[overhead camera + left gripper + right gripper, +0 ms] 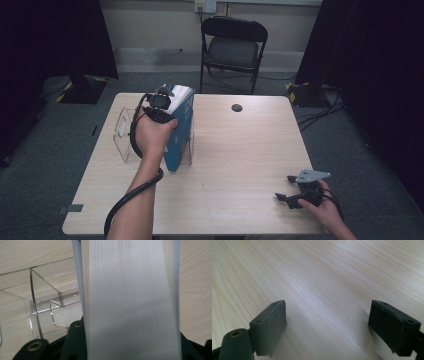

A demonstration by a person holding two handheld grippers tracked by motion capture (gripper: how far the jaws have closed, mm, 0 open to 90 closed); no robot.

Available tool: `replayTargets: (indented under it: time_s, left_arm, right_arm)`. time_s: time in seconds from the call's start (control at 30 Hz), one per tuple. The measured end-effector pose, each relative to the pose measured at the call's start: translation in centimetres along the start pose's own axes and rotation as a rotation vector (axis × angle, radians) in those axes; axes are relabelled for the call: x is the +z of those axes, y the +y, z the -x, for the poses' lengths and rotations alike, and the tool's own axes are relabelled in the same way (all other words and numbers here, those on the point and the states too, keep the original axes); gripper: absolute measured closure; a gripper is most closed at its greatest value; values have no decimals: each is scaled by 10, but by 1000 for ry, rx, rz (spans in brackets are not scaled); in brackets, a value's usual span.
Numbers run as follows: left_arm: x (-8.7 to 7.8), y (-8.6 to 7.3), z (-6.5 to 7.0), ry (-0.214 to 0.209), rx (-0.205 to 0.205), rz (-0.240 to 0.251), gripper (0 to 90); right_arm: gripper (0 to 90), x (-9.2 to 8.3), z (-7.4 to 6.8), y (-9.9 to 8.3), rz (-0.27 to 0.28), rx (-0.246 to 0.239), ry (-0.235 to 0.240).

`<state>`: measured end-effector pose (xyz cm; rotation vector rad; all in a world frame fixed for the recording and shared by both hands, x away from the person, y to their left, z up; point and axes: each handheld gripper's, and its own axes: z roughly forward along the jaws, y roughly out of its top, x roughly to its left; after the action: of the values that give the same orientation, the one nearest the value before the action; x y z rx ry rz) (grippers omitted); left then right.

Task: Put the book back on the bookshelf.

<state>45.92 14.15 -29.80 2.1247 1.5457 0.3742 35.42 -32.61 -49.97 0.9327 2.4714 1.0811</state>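
Gripping blue book (181, 131), white pages, upright

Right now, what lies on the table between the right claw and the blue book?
Nothing: the high view shows bare table between the right claw and the book.

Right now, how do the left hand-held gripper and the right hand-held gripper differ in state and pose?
The left hand-held gripper is shut on the blue book, above the clear stand; the right hand-held gripper is open and holds nothing. The left one is raised over the table's far left part; the right one is low near its front right edge. Both are black.
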Motion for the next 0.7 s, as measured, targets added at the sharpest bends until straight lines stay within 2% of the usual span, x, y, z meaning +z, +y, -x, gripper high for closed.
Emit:
replayTargets:
  time_s: [0.23, 0.43, 0.7]
  left_arm:
    - [1, 0, -1, 2, 5, -2, 616]
    - [1, 0, 2, 17, 28, -16, 610]
    - [1, -1, 2, 17, 30, -13, 604]
  right_arm:
    - [141, 0, 0, 0, 0, 0, 1]
    - [141, 0, 0, 0, 0, 1, 1]
    - [141, 0, 0, 0, 0, 2, 1]
